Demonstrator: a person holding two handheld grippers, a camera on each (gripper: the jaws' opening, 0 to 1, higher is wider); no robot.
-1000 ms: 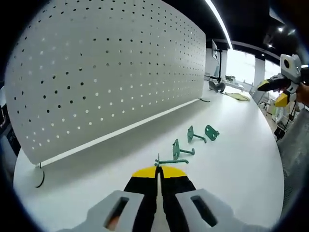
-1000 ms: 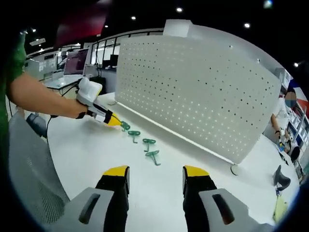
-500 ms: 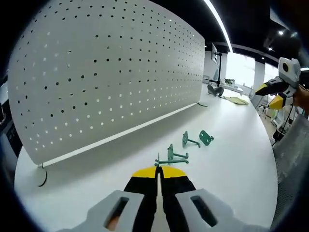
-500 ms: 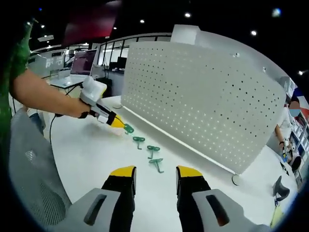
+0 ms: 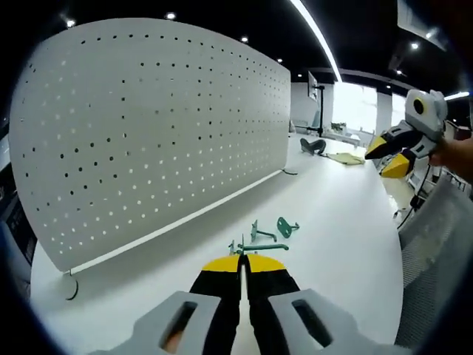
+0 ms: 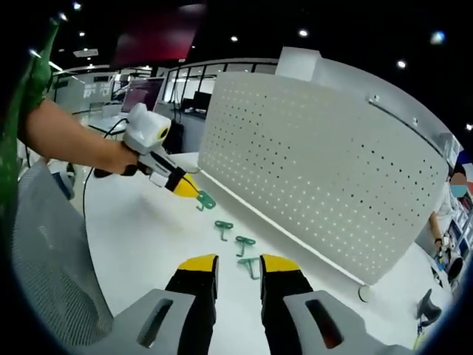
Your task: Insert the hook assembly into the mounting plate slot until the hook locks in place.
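A white perforated mounting plate [image 5: 148, 126] stands upright along the white table [image 5: 340, 214]. My left gripper [image 5: 242, 259] is shut on a green hook assembly [image 5: 255, 247], whose rod sticks out sideways at the jaw tips. Two more green hooks [image 5: 286, 225] lie just beyond it. In the right gripper view a hand holds the left gripper [image 6: 186, 187] with its green hook [image 6: 205, 200] near the plate [image 6: 325, 170]. Three green hooks [image 6: 244, 242] lie in a row on the table. My right gripper [image 6: 238, 265] is open with a narrow gap and holds nothing. The right gripper [image 5: 392, 154] also hangs high at the right of the left gripper view.
A grey mesh chair [image 6: 44, 251] stands at the table's near side. The plate rests on a round foot [image 5: 70, 285] at its end. Small items [image 5: 347, 157] lie at the far end of the table. A person's bare forearm [image 6: 66, 140] reaches in.
My right gripper's jaws have narrowed and it has moved closer to the row of hooks. The left gripper, still shut on its hook, has risen and drawn back a little.
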